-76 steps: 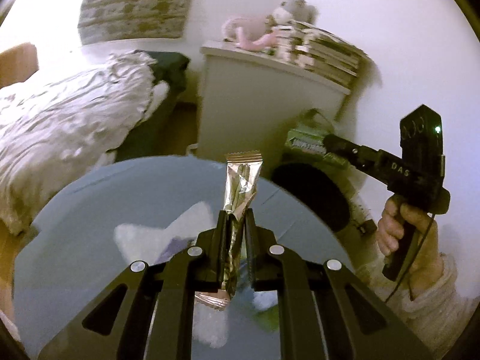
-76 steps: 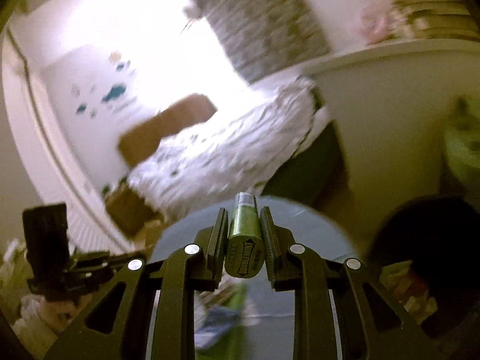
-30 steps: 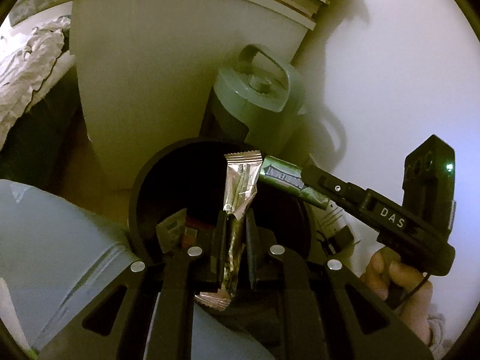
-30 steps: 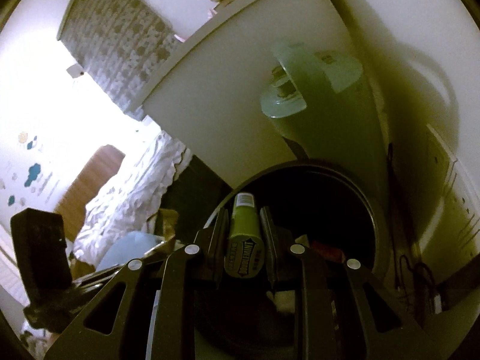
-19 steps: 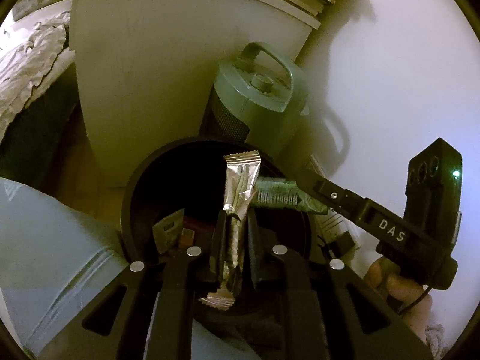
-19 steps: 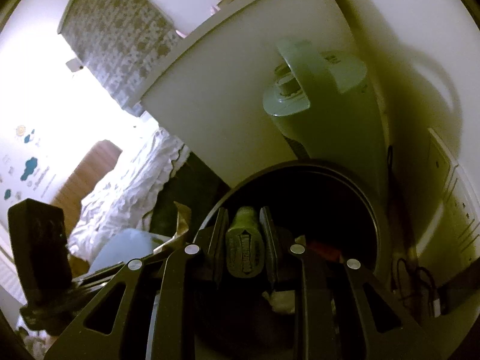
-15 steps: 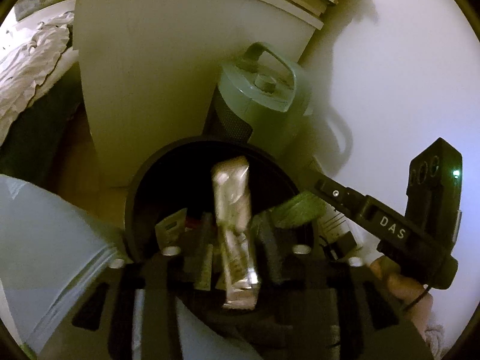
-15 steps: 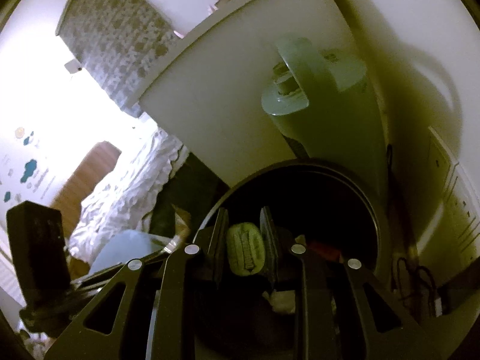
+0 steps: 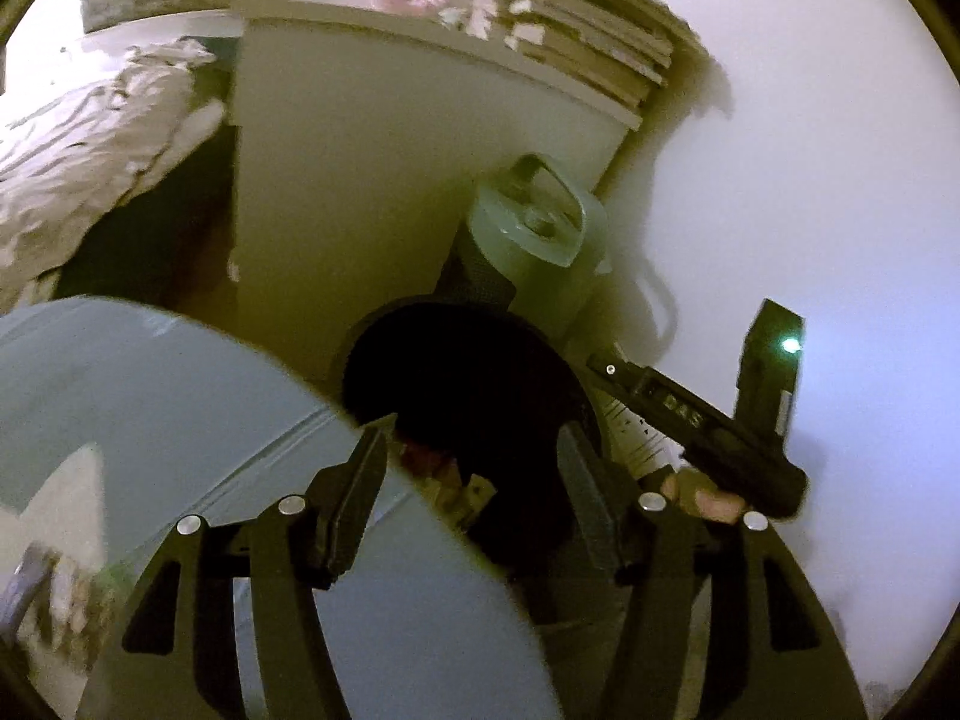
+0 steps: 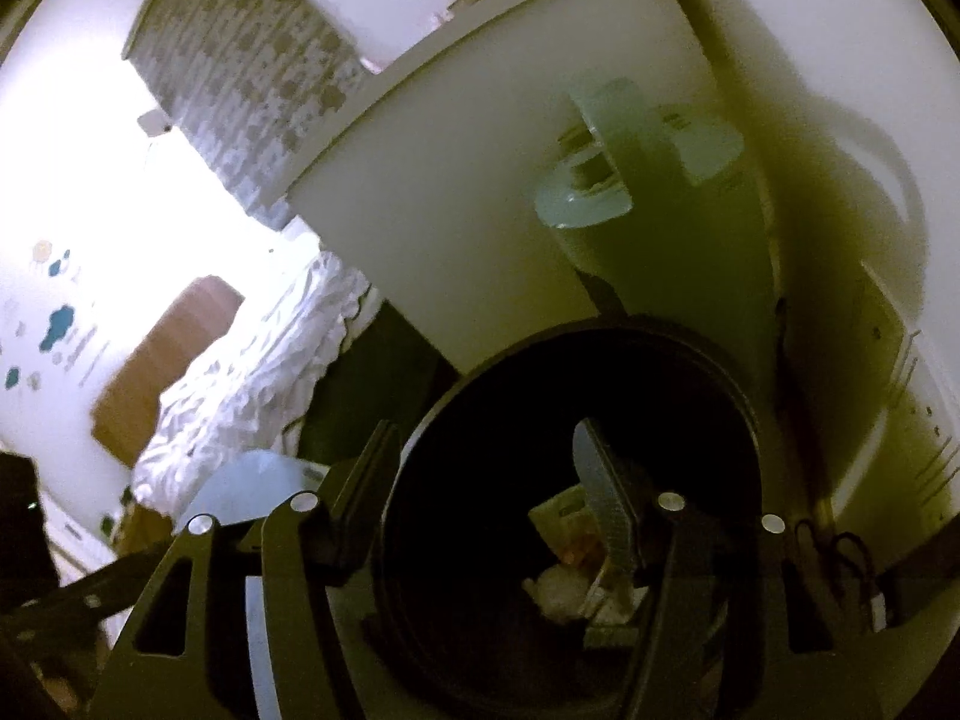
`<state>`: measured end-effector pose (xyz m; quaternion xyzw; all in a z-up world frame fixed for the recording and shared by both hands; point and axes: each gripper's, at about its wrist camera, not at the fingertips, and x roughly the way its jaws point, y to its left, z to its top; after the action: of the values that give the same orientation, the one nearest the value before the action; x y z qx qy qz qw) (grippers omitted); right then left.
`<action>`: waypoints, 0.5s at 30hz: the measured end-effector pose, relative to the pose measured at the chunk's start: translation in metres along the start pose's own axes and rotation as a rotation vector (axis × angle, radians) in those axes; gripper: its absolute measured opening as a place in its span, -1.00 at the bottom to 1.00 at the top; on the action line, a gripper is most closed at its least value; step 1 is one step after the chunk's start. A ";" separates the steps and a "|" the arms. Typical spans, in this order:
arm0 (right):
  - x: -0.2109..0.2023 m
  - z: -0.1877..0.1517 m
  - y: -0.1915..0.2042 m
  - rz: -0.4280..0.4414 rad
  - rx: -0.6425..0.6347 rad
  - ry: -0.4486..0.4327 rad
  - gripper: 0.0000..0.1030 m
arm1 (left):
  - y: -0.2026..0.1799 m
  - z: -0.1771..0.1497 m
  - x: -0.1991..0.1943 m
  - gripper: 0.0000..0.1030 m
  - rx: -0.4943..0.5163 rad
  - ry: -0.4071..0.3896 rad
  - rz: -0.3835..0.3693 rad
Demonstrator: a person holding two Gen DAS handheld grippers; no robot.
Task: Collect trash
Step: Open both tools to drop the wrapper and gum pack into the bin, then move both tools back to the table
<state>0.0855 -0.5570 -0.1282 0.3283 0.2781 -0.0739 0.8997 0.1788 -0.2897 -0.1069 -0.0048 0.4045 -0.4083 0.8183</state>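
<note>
Both grippers' jaws opening, empty, over black bin [image 10: 708, 360] — scraps [image 10: 561, 591] inside look light, crinkly; pinch at edge.

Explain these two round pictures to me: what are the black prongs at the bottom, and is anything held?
There is no robot here. A person holds a hand tool with two black fingers in each hand, and a wide-angle camera on each tool looks along them. One picture is from the left gripper, the other from the right gripper. Both point down at a black bin on the floor, beside a white cabinet and a green canister. Both pairs of fingers are opening with nothing between them. Scraps of trash lie in the bin. The left view also shows a blue table and the person's hand on the right tool.
</note>
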 end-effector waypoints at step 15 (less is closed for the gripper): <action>-0.014 -0.070 0.157 0.311 -0.496 0.169 0.52 | 0.140 -0.108 -0.147 0.28 -0.073 0.034 0.356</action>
<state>0.0919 -0.3920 -0.0781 0.1422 0.3078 0.1625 0.9266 0.1498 -0.0623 -0.1302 0.0440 0.4274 -0.2421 0.8699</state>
